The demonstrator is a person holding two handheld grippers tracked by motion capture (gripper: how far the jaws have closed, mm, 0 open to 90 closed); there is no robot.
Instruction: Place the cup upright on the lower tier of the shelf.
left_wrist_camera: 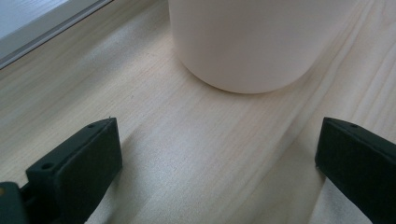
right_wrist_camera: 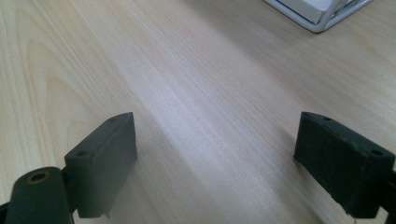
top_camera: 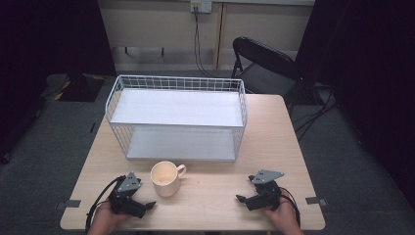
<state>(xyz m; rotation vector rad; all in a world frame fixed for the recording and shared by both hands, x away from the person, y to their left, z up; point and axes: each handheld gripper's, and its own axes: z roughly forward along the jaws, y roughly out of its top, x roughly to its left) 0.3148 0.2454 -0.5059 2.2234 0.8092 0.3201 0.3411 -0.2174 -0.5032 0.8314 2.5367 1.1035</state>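
Observation:
A cream mug (top_camera: 166, 178) stands upright on the wooden table (top_camera: 274, 142), its handle pointing right, just in front of the white wire rack (top_camera: 177, 117). My left gripper (top_camera: 147, 198) rests low on the table just left of the mug, held by a hand. In the left gripper view the jaws of the left gripper (left_wrist_camera: 217, 149) stand wide apart, open, with bare wood between them and the mug (left_wrist_camera: 243, 42) a short way ahead, untouched. My right gripper (top_camera: 244, 188) lies near the front right of the table. The right gripper (right_wrist_camera: 215, 144) is open too, over bare wood.
The two-shelf rack fills the table's middle and back; its lower shelf edge (left_wrist_camera: 28, 28) and a corner (right_wrist_camera: 322, 11) show in the gripper views. A black folding chair (top_camera: 266, 63) stands behind the table. Cables hang from a wall socket (top_camera: 200, 6).

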